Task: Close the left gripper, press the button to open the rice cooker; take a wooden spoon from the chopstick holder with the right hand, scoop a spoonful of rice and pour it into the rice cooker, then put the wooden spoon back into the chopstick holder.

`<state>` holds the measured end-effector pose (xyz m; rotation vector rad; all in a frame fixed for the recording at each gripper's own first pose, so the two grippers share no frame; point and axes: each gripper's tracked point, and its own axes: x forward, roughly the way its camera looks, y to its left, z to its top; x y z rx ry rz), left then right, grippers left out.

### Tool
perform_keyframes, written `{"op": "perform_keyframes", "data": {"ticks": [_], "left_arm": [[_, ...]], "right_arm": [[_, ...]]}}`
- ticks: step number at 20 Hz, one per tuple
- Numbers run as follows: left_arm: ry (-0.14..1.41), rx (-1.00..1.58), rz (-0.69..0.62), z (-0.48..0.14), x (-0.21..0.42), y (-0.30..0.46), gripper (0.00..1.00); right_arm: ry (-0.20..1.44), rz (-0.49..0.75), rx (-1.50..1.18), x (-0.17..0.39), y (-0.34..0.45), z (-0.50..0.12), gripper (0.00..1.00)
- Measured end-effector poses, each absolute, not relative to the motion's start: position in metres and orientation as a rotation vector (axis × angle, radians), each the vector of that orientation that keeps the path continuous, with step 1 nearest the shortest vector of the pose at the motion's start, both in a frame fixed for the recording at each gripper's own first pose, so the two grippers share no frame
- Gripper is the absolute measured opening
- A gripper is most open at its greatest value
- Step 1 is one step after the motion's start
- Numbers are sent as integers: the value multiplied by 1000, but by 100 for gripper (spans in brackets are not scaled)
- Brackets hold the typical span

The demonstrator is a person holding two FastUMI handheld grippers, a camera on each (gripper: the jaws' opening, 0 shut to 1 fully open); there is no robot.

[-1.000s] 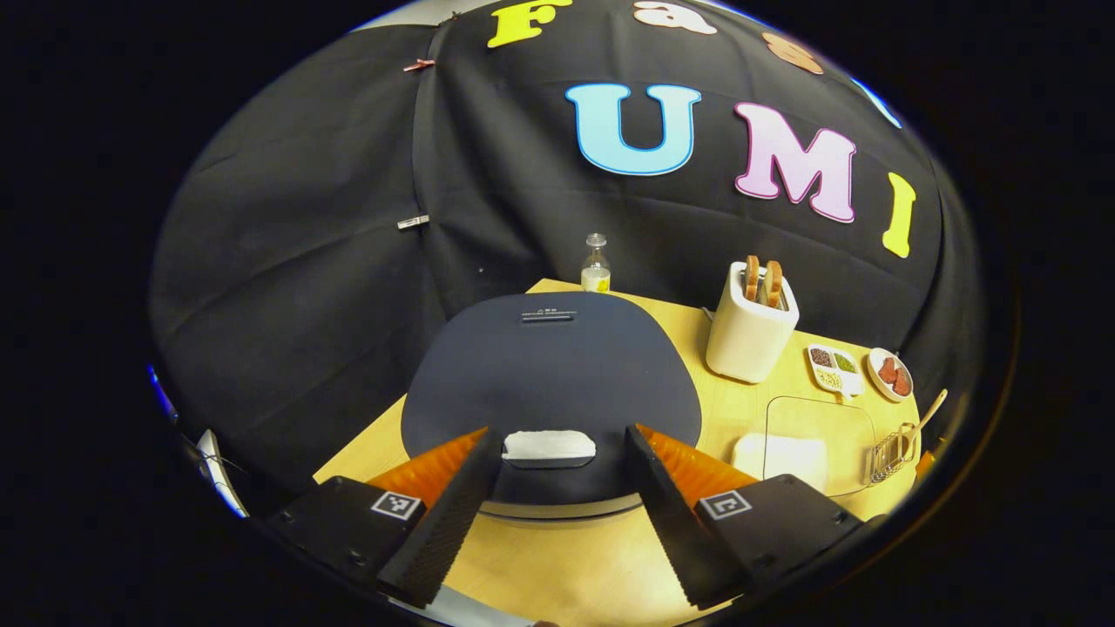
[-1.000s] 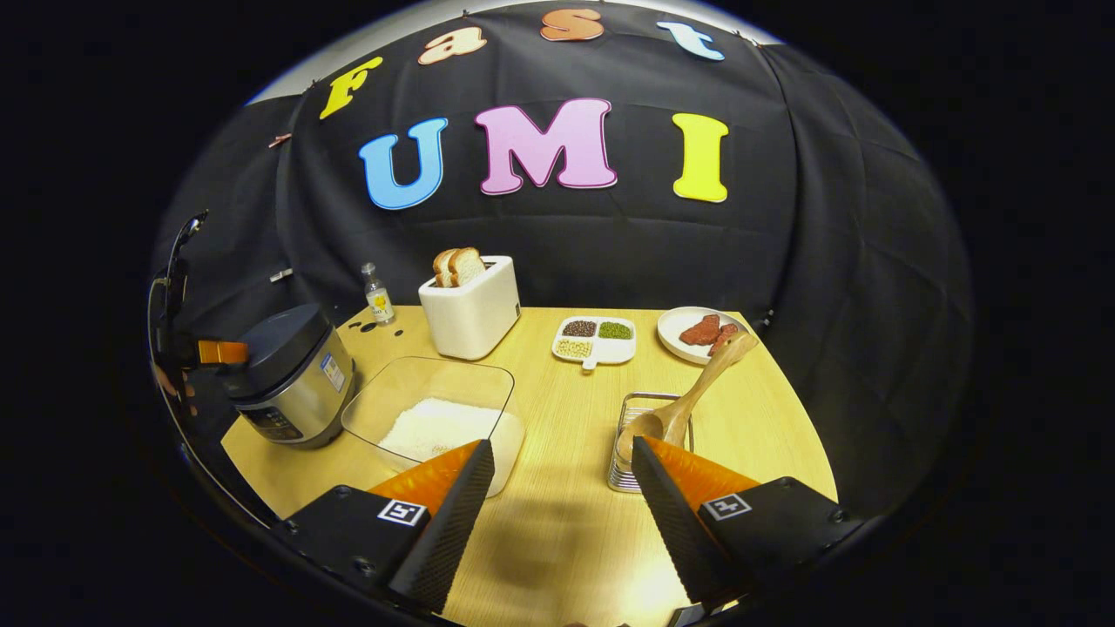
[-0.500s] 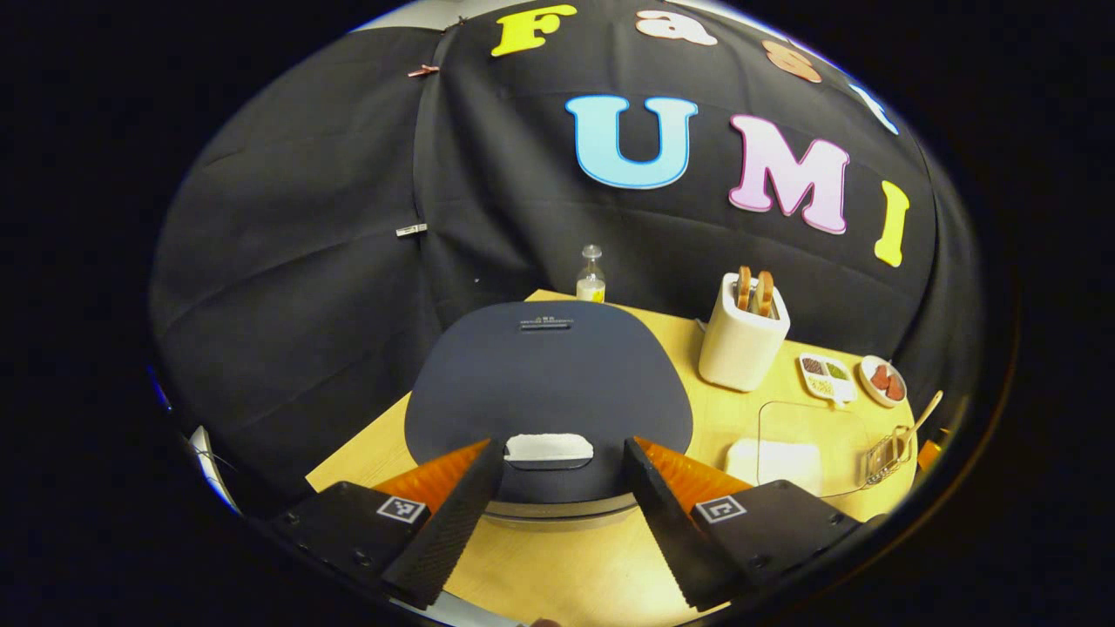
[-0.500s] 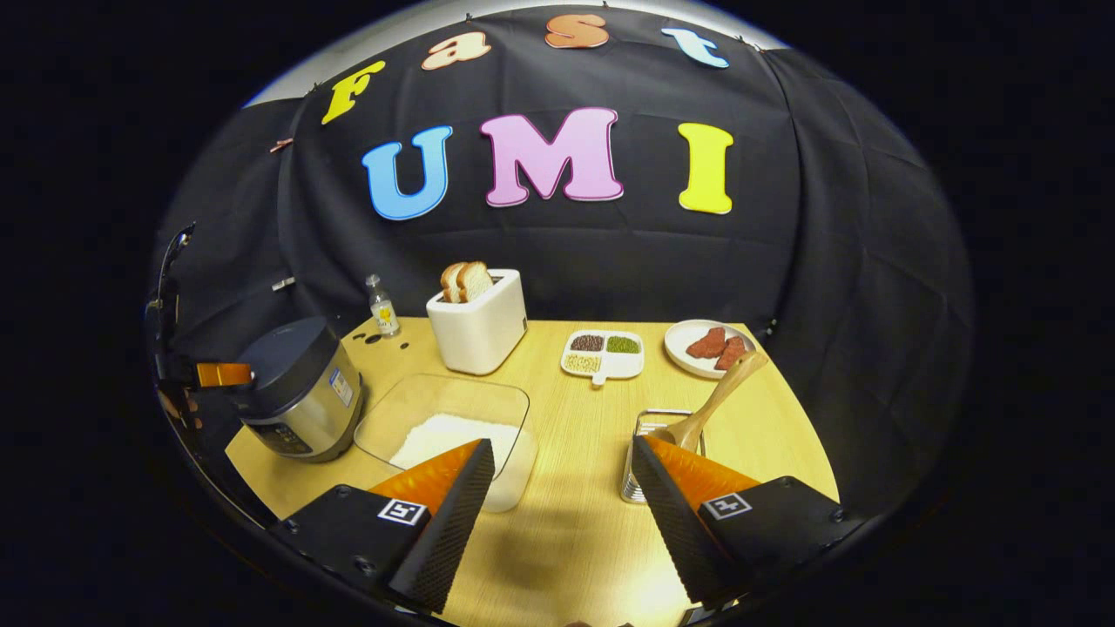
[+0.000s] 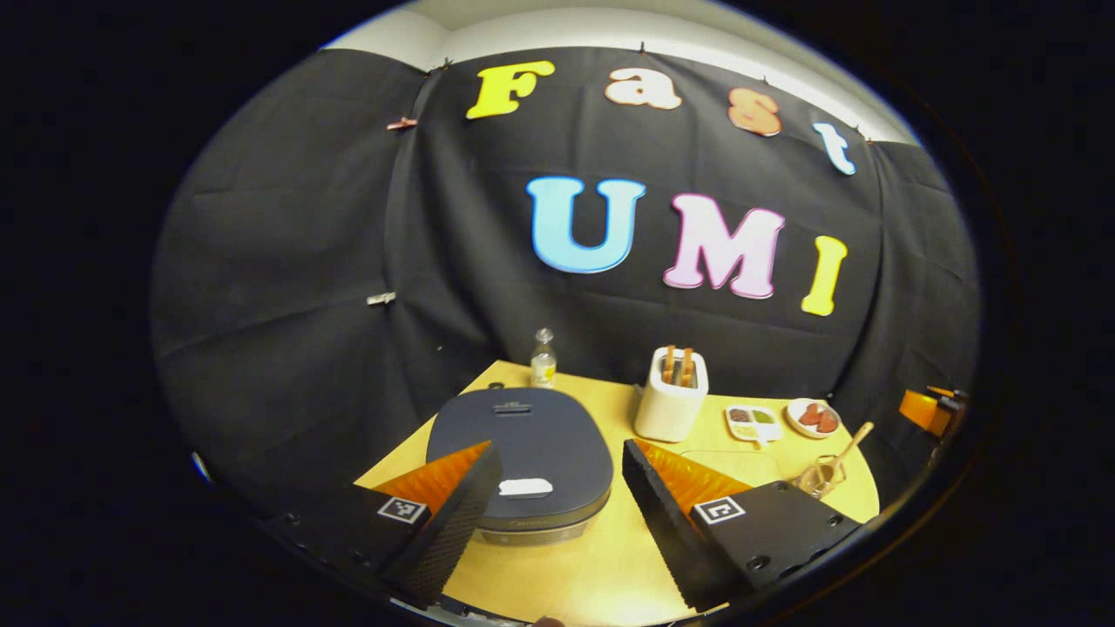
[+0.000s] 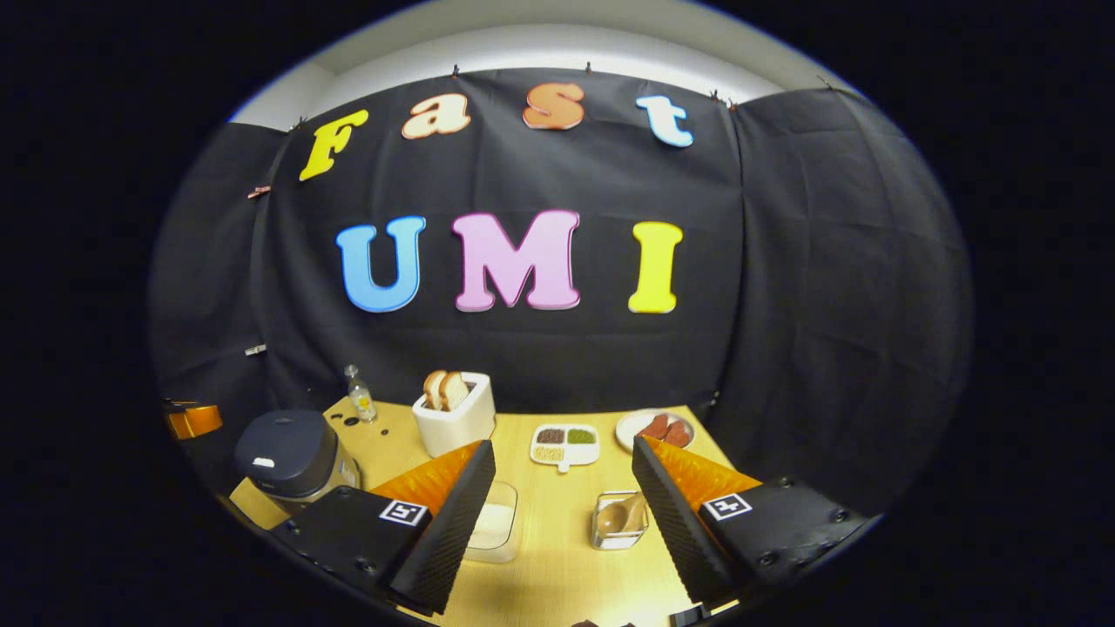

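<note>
The rice cooker [image 5: 518,435] stands with its dark lid down, a white button [image 5: 525,488] at the lid's front edge. My left gripper [image 5: 560,448] hangs open above and in front of it, touching nothing. In the right gripper view the cooker [image 6: 292,453] sits at the table's left. The wooden spoon [image 6: 614,515] rests in the wire chopstick holder [image 6: 618,531], its handle behind my right finger. A clear container of rice [image 6: 492,527] lies left of the holder. My right gripper [image 6: 562,444] is open and empty, high above both.
A white toaster [image 6: 453,418] with bread, a small bottle [image 6: 357,396], a sectioned dish [image 6: 566,444] of beans and a plate [image 6: 653,428] of red pieces line the back of the wooden table [image 6: 557,575]. Black cloth walls the booth.
Both grippers have drawn up and back from the table, so everything looks smaller and lower. The cooker's lid stays down and the spoon stays in its holder.
</note>
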<state>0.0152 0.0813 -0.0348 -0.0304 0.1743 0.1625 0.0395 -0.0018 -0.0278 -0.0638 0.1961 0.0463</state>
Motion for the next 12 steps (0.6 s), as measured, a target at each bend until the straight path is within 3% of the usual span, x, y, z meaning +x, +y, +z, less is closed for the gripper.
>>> {"op": "perform_keyframes", "data": {"ticks": [3,7,12], "left_arm": [[159,-21,47,-18,2,67,95],[133,39,-10,-6,-17,64,95],[95,18,-29,3,-29,33,95]], "right_arm": [[161,-47,-23,2,-5,-4,98],[121,-108,-45,-39,-13,3,98],[95,-52,-17,-44,-23,3,100]]}}
